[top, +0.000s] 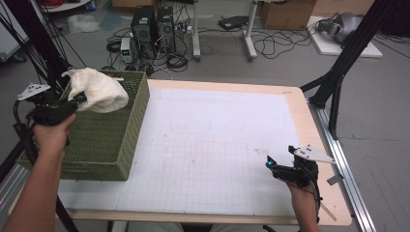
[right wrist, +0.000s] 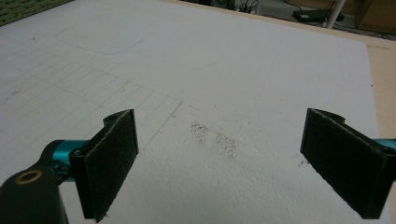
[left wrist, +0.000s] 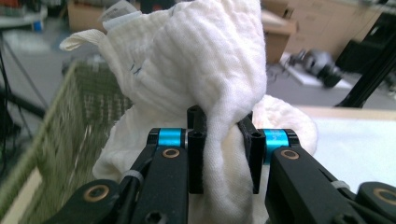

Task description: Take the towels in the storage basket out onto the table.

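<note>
A cream-white cloth (top: 99,89) is held bunched in the left hand-held gripper (top: 80,99), whose jaws are pinched on a fold of it; in the left gripper view the fabric (left wrist: 205,70) is seen squeezed between the two black pads (left wrist: 196,149) and billowing above and below them. The cloth is carried in the air above the green woven basket (top: 104,140), which stands at the left edge of the tabletop (top: 217,145), and none of it appears to be resting on the basket rim. The step in hand is judged to be the lifting of the cloth out of the basket, though whether it is being taken out or brought in cannot be settled from this moment alone. The right hand-held gripper (top: 283,166) is kept low over the white gridded sheet at the near right, its jaws spread wide with nothing between them. If the cloth is meant for the sheet, a sideways carry clear of the basket wall would be called for next, with the pinch kept firm so the hanging folds are not snagged on the weave.
</note>
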A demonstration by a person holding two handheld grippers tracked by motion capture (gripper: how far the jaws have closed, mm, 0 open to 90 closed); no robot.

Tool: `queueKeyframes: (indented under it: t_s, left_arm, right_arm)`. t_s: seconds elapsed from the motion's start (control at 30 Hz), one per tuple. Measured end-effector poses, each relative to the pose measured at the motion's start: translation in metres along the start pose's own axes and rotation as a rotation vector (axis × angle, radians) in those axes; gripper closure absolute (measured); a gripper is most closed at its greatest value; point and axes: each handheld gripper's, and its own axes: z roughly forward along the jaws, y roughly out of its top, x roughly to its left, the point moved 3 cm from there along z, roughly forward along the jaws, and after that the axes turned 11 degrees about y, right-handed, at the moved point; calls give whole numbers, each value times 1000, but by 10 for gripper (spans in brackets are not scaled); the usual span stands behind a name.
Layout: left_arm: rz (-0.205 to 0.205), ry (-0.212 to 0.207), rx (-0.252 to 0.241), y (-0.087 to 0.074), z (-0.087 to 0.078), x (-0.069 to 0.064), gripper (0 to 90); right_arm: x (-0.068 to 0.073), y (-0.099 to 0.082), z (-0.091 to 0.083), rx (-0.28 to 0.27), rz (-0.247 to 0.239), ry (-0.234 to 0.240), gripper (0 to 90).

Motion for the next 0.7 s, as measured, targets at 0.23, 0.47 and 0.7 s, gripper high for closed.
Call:
queueKeyframes:
  t_s: [0.23,0.47,0.7]
  left_arm:
    - [32,-48,-110,24,-21,-17,774]
    - [51,-158,-185,38,-36,-49,773]
    - [95,-304,-225,43,-47,-95,773]
  right_arm:
    - [0,0,0,-2,-8,0,105]
    - [1,0,1,1,-11,2,105]
    - [0,0,0,0,-12,2,105]
